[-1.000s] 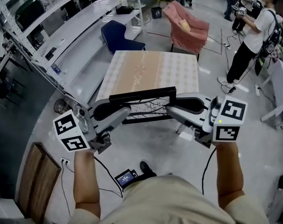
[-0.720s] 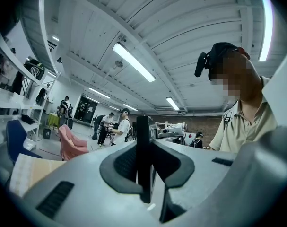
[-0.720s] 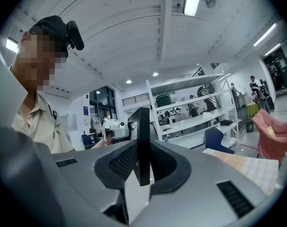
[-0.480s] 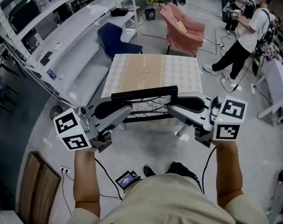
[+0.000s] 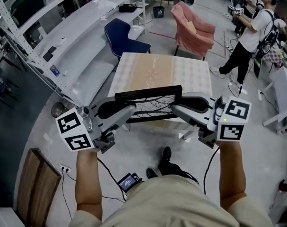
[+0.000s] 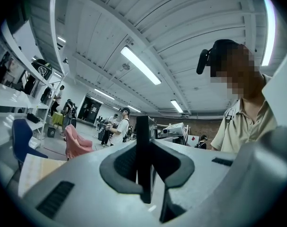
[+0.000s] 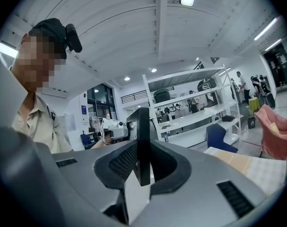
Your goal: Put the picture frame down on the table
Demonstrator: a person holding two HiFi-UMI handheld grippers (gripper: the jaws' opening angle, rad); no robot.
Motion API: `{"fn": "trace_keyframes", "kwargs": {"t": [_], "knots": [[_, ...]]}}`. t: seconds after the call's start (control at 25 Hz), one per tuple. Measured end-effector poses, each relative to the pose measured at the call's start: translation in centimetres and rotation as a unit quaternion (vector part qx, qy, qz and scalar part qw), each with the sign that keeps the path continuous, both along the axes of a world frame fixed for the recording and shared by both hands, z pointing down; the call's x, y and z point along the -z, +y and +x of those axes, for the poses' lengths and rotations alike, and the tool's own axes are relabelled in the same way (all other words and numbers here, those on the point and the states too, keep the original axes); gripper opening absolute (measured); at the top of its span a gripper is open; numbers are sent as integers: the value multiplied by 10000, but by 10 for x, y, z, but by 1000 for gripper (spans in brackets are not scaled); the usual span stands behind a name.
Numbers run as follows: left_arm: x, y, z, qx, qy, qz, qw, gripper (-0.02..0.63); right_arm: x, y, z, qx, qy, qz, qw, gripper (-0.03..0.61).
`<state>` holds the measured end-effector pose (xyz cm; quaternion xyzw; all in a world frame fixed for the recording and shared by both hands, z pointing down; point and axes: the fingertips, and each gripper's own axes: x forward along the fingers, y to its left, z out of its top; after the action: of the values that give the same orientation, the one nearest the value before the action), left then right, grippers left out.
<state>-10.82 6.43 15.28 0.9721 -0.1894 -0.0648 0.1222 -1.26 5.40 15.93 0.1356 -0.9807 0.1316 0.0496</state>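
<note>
A black picture frame [image 5: 149, 105] with a branch drawing hangs in the air between my two grippers, just before the near edge of the table [image 5: 157, 70]. My left gripper [image 5: 129, 111] is shut on the frame's left side, and my right gripper [image 5: 177, 109] is shut on its right side. In the left gripper view the frame's black edge [image 6: 142, 157] stands upright, pinched between the dark pads. The right gripper view shows the same, the frame edge [image 7: 143, 145] clamped between both pads. The table has a beige patterned cloth.
A pink armchair [image 5: 194, 30] and a blue chair [image 5: 125, 38] stand beyond the table. Long white shelving [image 5: 63, 37] runs along the left. People [image 5: 247, 32] stand at the far right. A small device with cables [image 5: 129, 180] lies on the floor by my feet.
The view has shifted a little as I walk; the table sits slightly nearer. Both grippers keep the same hold on the frame.
</note>
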Motion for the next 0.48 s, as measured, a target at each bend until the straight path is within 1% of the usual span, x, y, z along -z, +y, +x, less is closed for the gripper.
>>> {"fn": "trace_keyframes", "kwargs": {"t": [0.12, 0.36, 0.48], "knots": [[-6, -11, -1, 59, -29, -52, 10000, 58, -6, -12, -1, 50, -45, -35, 10000, 72], [-6, -10, -1, 120, -113, -90, 9998, 58, -8, -12, -2, 108, -118, -83, 9998, 72], [-7, -35, 5, 147, -123, -131, 9997, 58, -9, -38, 4, 129, -134, -101, 9998, 72]]}}
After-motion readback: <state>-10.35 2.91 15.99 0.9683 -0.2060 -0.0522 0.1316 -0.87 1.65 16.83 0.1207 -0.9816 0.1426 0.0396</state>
